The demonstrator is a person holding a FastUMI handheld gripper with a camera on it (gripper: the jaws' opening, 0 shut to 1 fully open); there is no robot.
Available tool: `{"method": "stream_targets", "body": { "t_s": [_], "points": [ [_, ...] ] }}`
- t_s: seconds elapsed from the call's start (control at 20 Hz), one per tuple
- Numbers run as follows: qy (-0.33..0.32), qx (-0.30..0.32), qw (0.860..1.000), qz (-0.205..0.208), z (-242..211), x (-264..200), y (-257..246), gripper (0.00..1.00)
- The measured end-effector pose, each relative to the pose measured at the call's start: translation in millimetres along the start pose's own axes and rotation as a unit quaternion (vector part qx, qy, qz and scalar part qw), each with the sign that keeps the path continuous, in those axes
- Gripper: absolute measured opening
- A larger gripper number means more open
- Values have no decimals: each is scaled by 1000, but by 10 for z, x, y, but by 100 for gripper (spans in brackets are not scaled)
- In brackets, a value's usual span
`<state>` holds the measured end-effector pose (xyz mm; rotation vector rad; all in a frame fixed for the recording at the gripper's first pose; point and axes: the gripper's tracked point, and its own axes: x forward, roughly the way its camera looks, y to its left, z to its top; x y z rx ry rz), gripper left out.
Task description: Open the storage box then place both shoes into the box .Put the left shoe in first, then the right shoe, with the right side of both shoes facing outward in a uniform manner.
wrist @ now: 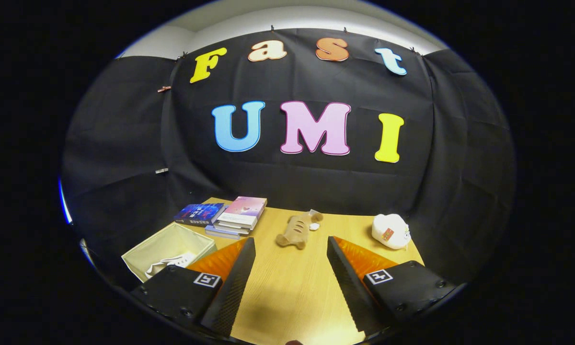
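My gripper (291, 247) hangs open above the wooden table (287, 292), with only bare tabletop between its fingers. Left of the left finger stands a cream fabric storage box (146, 251), open at the top. A white shoe (168, 264) lies inside it, partly hidden by the gripper's body. I cannot tell which way the shoe faces.
Several books (230, 216) are stacked at the far left of the table, behind the box. A tan plush toy (298, 230) lies just beyond the fingers. A white plush toy (390, 231) sits at the far right. Black cloth walls the booth behind the table.
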<state>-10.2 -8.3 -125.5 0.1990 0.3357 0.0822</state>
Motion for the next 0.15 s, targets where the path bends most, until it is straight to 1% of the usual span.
{"method": "stream_targets", "body": {
  "t_s": [0.15],
  "points": [
    [-2, 8, 1000, -2, -3, 3, -53, 94]
  ]
}}
